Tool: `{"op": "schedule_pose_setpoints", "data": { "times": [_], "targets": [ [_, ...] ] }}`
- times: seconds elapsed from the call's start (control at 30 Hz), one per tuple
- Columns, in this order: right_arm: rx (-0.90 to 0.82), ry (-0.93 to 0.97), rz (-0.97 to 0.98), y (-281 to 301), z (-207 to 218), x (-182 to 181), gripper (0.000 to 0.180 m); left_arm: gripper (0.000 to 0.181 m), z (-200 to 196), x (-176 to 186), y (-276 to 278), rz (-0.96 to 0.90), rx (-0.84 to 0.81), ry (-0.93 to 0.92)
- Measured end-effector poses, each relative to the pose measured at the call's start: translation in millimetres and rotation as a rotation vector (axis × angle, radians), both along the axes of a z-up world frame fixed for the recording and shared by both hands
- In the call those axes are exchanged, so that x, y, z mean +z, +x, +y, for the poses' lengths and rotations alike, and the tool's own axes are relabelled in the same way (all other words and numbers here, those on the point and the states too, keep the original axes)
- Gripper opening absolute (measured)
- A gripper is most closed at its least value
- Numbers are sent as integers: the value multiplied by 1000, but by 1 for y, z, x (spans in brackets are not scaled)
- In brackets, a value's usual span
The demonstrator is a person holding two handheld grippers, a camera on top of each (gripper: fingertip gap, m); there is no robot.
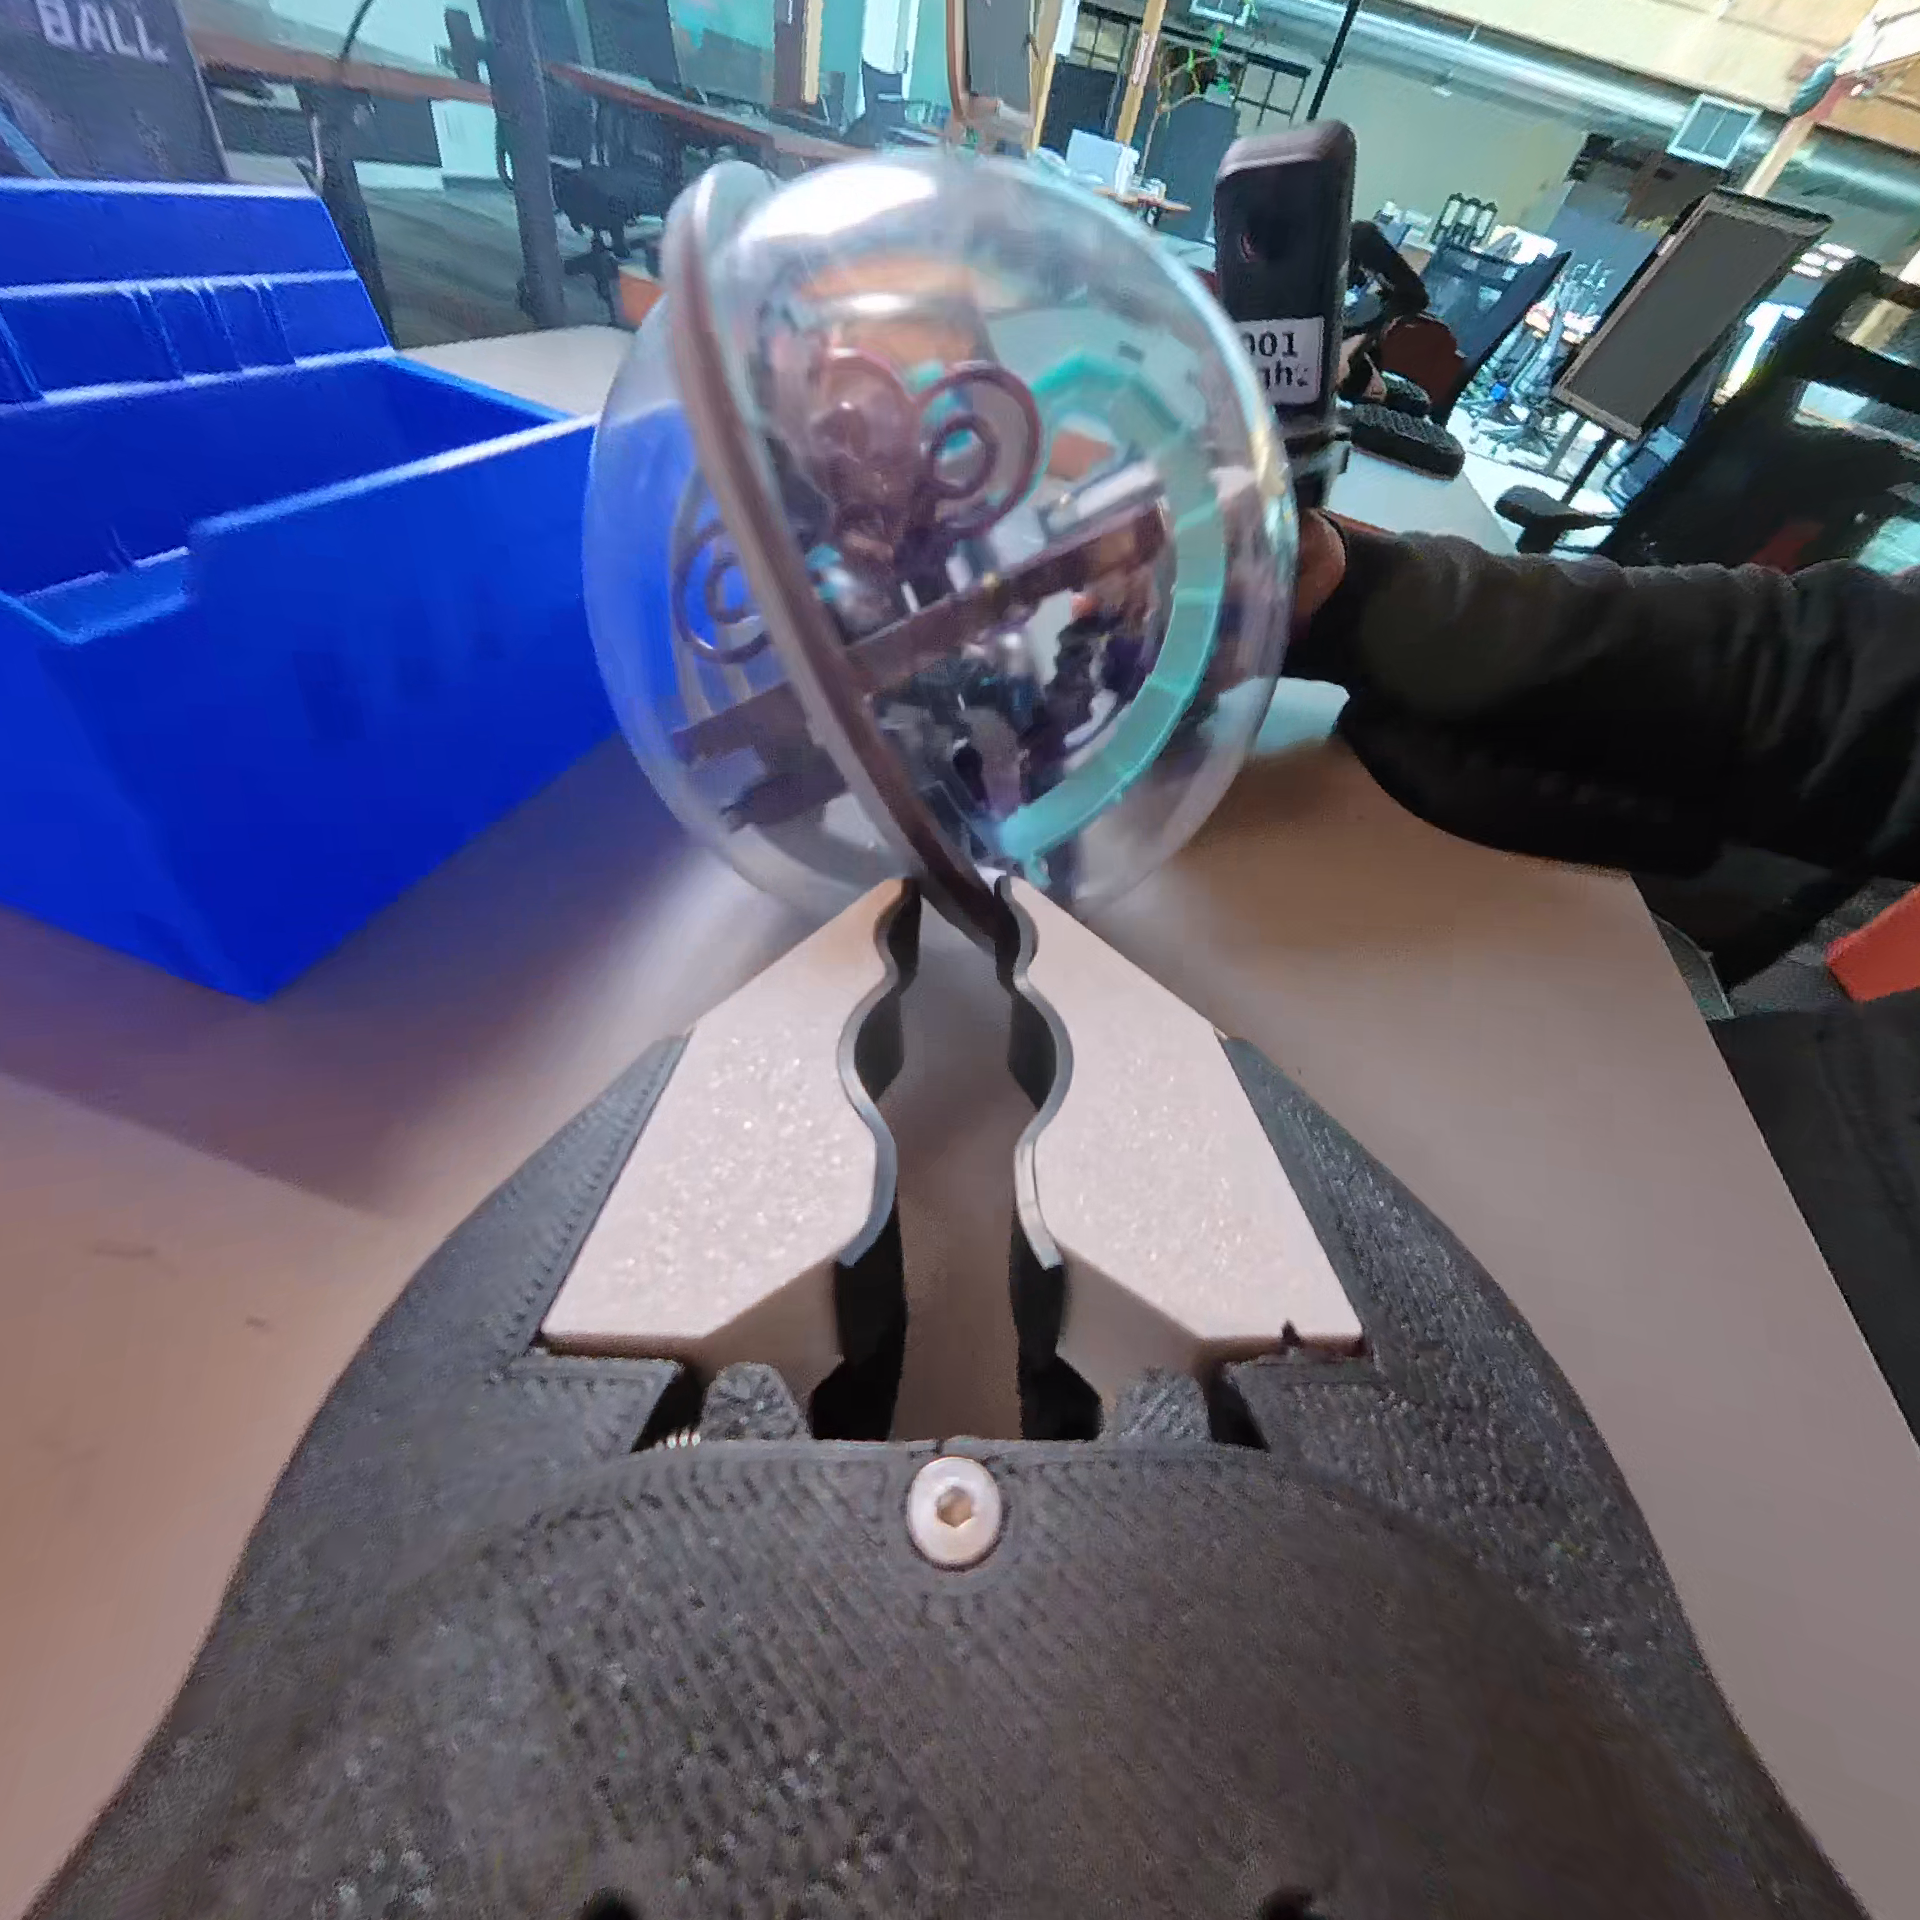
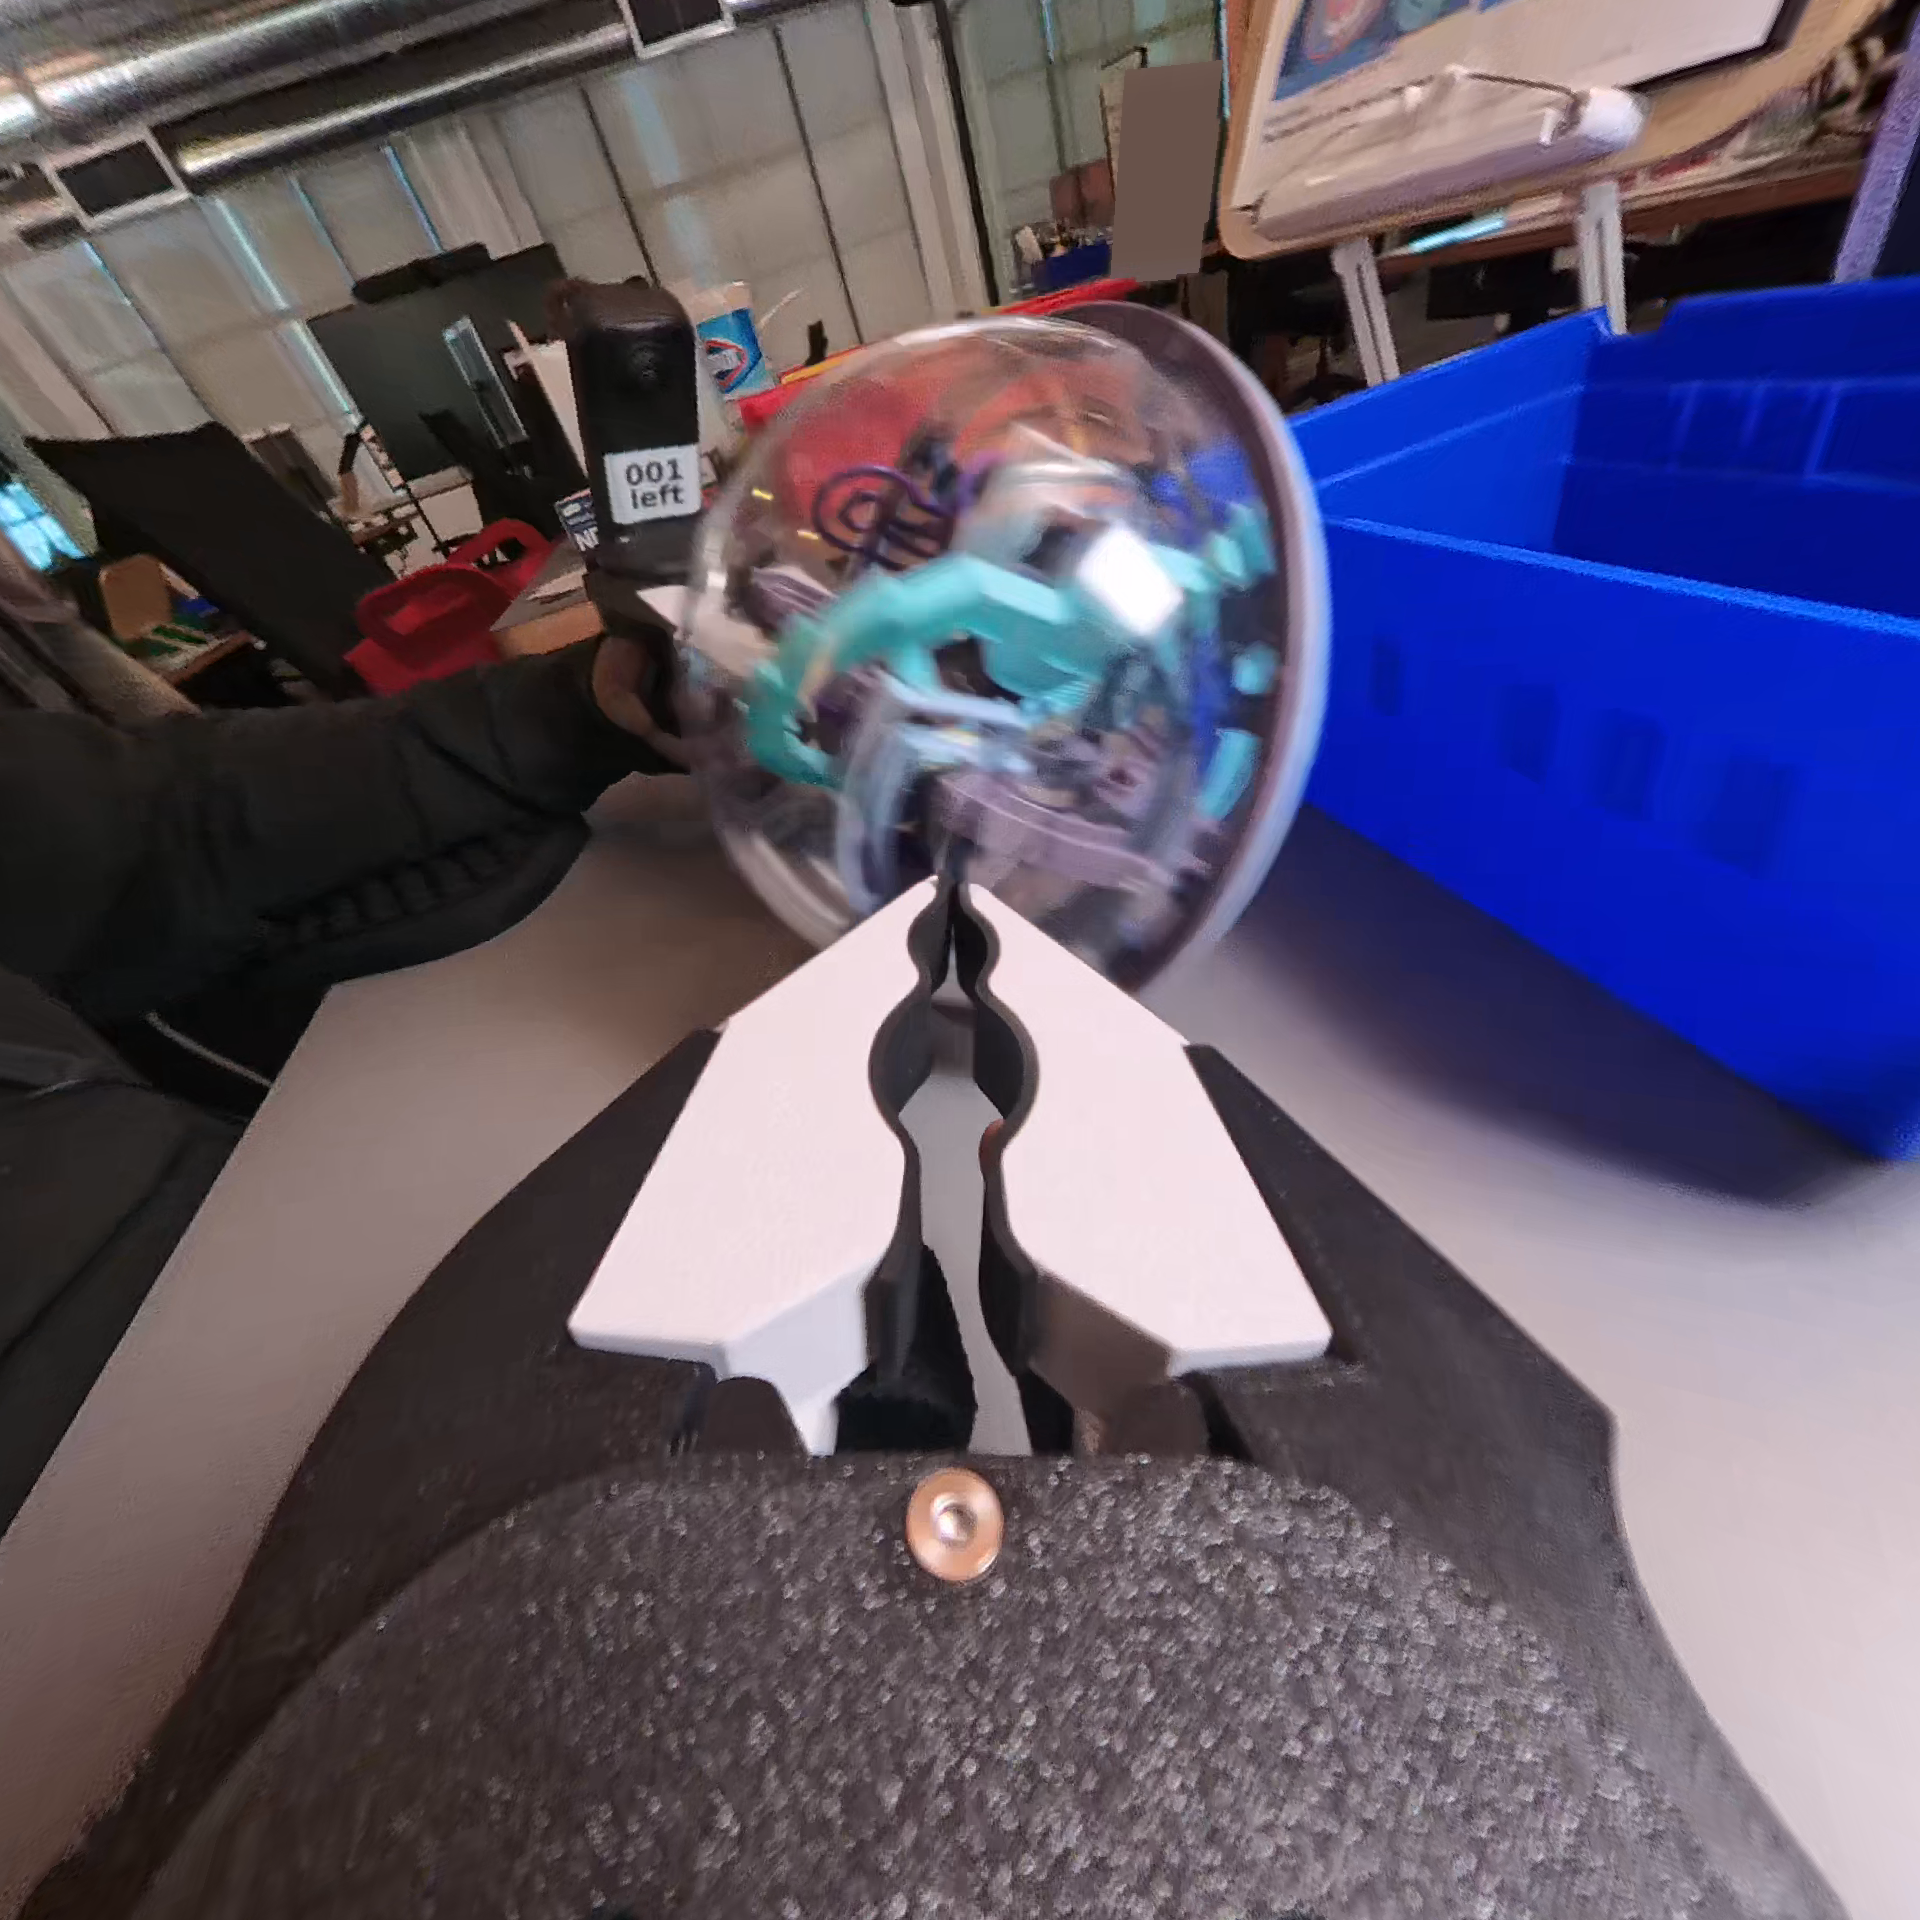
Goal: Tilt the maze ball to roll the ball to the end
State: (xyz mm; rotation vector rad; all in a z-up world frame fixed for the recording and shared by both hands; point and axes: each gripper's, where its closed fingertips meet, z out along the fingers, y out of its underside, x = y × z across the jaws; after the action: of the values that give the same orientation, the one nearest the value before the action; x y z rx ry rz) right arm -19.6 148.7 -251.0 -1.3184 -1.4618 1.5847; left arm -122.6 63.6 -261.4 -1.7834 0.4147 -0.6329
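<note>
Left wrist view: clear plastic maze sphere (image 1: 940,530) aloft over pale surface (image 1: 1351,987), rim pinched by left tool (image 1: 958,888) and right tool (image 2: 953,891); tilt slowly, both grips firm.

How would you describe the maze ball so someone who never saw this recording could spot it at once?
Start from the big blue bin on the pale table; right beside it, lifted above the tabletop, is the maze ball. It is held between the left claw and the right claw, both pinching its rim. It is the only clear sphere, with teal and purple tracks inside.
</note>
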Motion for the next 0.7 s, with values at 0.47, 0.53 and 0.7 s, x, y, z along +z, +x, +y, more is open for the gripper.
{"op": "schedule_pose_setpoints", "data": {
  "times": [0.47,0.53,0.7],
  "targets": [
    [35,167,-41,-3,-23,-5,14,46,14,16,1,-3,114,55],
    [5,189,-37,-4,-19,-3,18,59,15,34,-4,-44,160,125],
    [2,208,-42,-8,-24,-4,26,63,20,38,-15,-9,252,157]
  ]
}}
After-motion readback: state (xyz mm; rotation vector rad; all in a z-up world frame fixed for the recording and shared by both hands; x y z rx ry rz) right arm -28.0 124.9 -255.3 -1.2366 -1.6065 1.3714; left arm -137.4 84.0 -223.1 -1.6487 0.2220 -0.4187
